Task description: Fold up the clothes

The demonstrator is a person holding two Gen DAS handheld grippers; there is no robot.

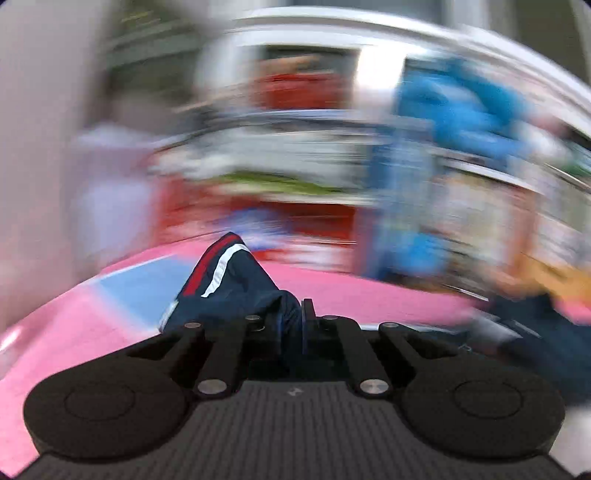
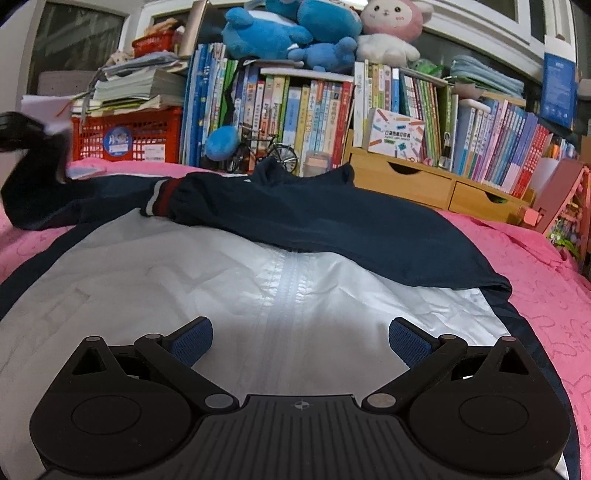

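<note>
A jacket (image 2: pixel 258 280) lies spread on the bed (image 2: pixel 546 280), one sleeve (image 2: pixel 332 221) folded across its upper part. Behind the bed stand rows of books (image 2: pixel 314 110), with stuffed toys (image 2: pixel 295 33) on top. A crate (image 2: pixel 129 136) sits to the left, and drawers (image 2: pixel 424 181) to the right.

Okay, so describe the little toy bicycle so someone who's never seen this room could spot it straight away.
Find the pink bedspread with the navy and white jacket on it, then look past the jacket's collar to the row of upright books. The bicycle stands in front of them beside a blue ball, the only thin dark wire-framed thing there.
</note>
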